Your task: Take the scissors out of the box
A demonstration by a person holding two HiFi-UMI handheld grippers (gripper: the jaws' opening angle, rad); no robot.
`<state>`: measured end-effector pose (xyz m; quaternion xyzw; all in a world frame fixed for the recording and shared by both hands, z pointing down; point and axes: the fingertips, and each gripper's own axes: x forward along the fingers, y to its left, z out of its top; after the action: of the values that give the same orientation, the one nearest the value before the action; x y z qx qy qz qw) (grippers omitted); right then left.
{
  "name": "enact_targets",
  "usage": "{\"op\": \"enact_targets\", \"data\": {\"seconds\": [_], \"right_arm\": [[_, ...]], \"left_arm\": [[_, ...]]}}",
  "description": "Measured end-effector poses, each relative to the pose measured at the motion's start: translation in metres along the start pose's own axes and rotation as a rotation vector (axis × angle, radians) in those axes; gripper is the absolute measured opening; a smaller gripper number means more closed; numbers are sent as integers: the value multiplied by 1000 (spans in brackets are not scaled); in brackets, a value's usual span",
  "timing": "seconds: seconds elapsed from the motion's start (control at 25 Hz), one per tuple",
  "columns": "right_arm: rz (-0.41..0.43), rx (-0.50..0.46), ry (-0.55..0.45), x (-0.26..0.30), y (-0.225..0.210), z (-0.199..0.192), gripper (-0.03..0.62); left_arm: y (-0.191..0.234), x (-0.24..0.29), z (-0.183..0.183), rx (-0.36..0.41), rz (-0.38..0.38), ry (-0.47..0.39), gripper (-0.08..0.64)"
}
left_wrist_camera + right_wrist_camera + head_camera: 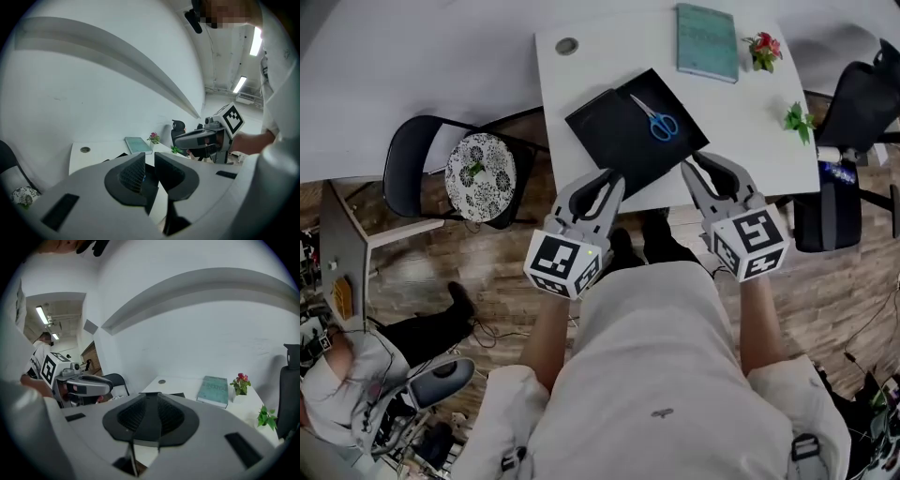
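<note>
Head view: scissors (656, 119) atop black box (614, 141), gripper views: left tongs (150, 157), right tongs (149, 397) narrowly parted, empty

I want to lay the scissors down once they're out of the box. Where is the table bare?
Bare table lies right of the black box, between it and the green sprig, nearer than the book. A narrower strip runs left of the box, nearer than the round grommet. The far right corner is crowded: book, flowers.
</note>
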<state>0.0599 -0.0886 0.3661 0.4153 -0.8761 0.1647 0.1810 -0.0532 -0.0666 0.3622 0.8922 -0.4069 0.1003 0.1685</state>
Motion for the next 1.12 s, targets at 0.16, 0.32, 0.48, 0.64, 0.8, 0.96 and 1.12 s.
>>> {"op": "enact_targets", "data": {"seconds": [0.16,0.32,0.48,0.64,0.8,0.96,1.12], "right_arm": [[27,-8,9,12,-16,2,80],[62,-8,27,23,-27,-1,80],[87,-10,56,32,-37,-7,80],[108,-14,90,41,-46,-14,80],[111,-11,125,49,-54,-24,80],[112,-9,179,59,-56,-35,78],[100,-14,218,68,-56,-41,78]], "left_arm": [[3,14,5,1,29,2,71],[5,24,6,-4,66,9,71],[6,33,7,-14,98,5,71],[5,42,7,-28,121,3,71],[3,49,3,-36,131,7,71],[8,48,3,-49,145,9,71],[13,50,1,-63,139,14,71]]}}
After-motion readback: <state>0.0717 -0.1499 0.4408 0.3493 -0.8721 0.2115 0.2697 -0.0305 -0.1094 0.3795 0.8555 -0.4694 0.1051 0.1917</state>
